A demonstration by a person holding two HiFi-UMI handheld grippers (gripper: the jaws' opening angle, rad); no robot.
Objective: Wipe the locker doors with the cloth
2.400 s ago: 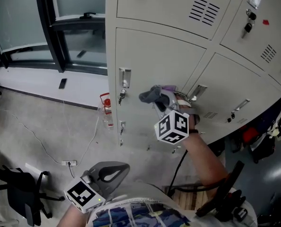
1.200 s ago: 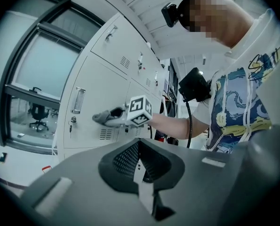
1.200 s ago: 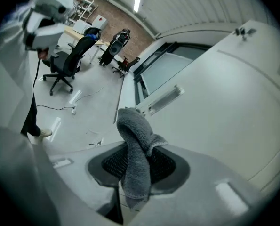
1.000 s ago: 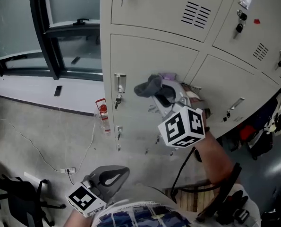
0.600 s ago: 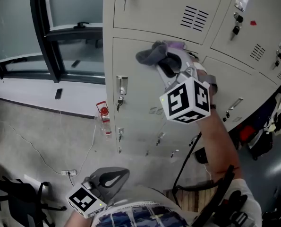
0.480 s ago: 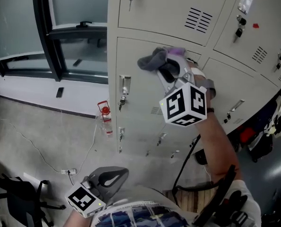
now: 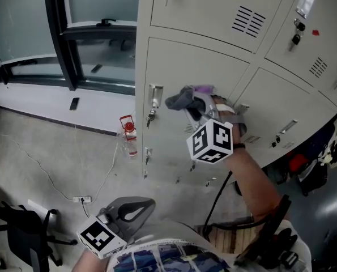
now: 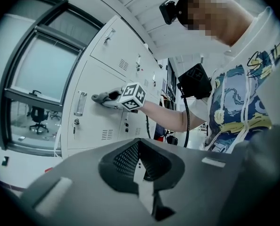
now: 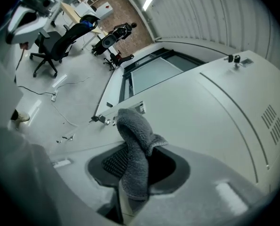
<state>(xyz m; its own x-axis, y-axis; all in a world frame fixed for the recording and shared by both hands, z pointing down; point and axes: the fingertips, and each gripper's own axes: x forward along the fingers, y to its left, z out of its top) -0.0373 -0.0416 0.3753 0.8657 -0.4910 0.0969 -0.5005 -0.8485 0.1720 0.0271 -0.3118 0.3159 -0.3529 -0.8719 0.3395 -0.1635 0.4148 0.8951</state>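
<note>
**Status: wipe in progress; judged early-to-mid task.**

- Rt gripper: jaws clamped on cloth. Grey fleece bunched between jaws, loose end folded up past tips (see rt gripper view).
- Cloth position: against mid-tier door of left locker column, upper half, just beside latch on its rt side. Looks to be in contact w/ panel; exact pressure not readable.
- Lt gripper: jaws closed, nothing between them. Held low near torso, well apart from lockers; no part in the wipe.

**Done, as far as visible**
- Cloth picked up and brought to door face.
- No wet streaks, dust lines or gloss change on any panel, so wiped vs. unwiped area cannot be told.

**Left, by judgement**
- Rest of this door: lower half, vent area, edge near latch.
- Top door and neighbour door, plus others further rt; no sign of cleaning on them.

**Caution**
- Keep cloth clear of latch and hanging key during strokes; snag risk likely.
</note>
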